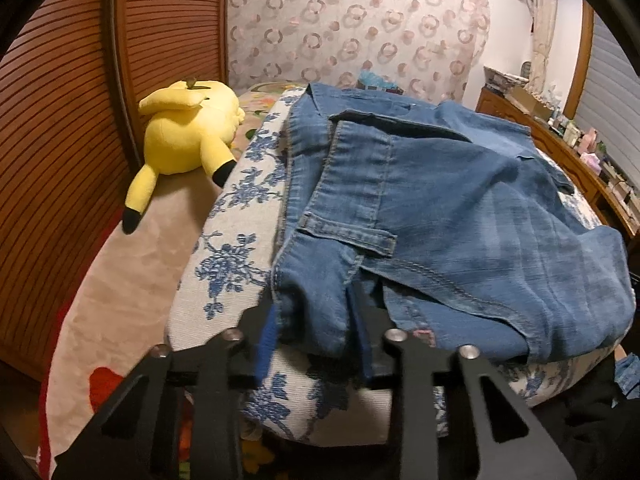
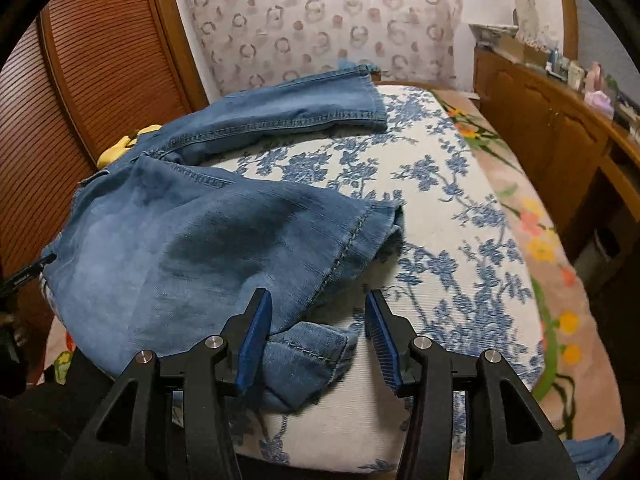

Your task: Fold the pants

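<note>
Floral cushion bears the jeans, legs running away rightward. Left gripper pinches the waist corner; right gripper, jaws spread, straddles a near hem fold.

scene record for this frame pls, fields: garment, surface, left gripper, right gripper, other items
garment: blue jeans, partly folded, one leg stretched toward the far end
surface: white cushion with blue floral print
left gripper: left gripper closed on a bunched fold at the waist end of the jeans
right gripper: right gripper open, fingers either side of a hem, pads not pressing it
other items: yellow plush toy beside the cushion; wooden cabinet along one side
</note>
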`<state>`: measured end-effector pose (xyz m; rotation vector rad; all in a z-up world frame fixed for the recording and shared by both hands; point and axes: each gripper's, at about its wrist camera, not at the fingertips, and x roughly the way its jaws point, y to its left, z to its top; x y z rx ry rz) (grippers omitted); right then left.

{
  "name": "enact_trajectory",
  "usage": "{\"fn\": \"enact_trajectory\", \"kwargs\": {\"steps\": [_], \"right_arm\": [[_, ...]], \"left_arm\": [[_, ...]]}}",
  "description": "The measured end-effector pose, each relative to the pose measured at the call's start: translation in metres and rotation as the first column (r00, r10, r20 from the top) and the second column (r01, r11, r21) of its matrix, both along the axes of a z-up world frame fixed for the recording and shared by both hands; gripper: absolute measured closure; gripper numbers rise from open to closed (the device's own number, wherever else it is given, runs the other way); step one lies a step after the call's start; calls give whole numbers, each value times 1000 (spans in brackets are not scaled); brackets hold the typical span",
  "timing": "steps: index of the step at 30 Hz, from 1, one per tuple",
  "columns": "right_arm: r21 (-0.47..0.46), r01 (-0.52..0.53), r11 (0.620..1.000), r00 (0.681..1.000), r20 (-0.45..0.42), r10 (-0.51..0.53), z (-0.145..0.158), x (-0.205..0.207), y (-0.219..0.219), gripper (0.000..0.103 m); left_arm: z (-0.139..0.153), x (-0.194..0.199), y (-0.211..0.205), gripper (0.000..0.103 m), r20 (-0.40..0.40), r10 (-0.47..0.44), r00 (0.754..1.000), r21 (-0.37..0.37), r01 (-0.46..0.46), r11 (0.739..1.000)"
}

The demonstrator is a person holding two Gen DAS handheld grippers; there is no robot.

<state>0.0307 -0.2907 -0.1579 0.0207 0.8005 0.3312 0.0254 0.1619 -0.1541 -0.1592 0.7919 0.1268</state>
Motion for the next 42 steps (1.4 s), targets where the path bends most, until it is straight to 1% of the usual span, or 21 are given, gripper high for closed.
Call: {"fn": "enact_trajectory", "kwargs": {"steps": [1,2,8,12,15,18,23,26,30,32,33,34,36,39,42], "right_arm": [[8,0,1000,1000,-2,0,2,2,-2,53],[16,-2,1000,1000,-2,2,2,2,-2,53],[28,-6,1000,1000,28,5,26,-11,-10,53],[30,-32,999,998,60,31,37,-21,-8,52],[2,-66,998,996,57,66,33,-25,-1,52],[-11,-87,996,996,33,88,25,-25,1,52],[-4,-62,998,998,2,62,16,-25,-3,52],[-33,-42,999,999,-10,41,10,-20,-3,53],[-41,-42,998,999,-29,41,3,-16,0,53],[-50,-47,998,999,-19,46,5,-18,3,64],[-52,-52,997,999,-12,51,7,-19,3,80],[-46,-47,998,999,0,47,8,-19,2,91],[-24,8,1000,999,48,-7,15,-21,-4,93],[33,54,998,991,124,-58,35,-23,-16,93],[69,59,996,976,206,-72,60,-24,-22,94]], "left_arm": [[1,0,-2,80,-6,-7,1000,0,7,1000],[4,0,-3,84,-3,-11,1000,-3,11,1000],[29,-8,-9,86,57,-21,998,14,20,1000],[37,-9,-13,86,75,-27,997,28,25,999],[39,-9,-13,86,80,-27,996,28,25,999],[39,-8,-14,86,80,-27,996,29,25,999],[40,-6,-14,86,74,-26,997,31,24,999],[39,-6,-14,86,71,-26,997,32,24,999],[35,-3,-14,86,58,-28,998,37,25,999],[36,-3,-15,88,68,-29,997,38,26,999],[38,-3,-16,88,74,-29,997,41,26,999],[41,-4,-17,88,85,-29,996,42,25,999],[49,-6,-19,88,114,-32,993,41,27,999],[67,-8,-23,89,168,-39,985,51,31,998],[84,-7,-25,89,210,-45,977,64,32,997]]}}
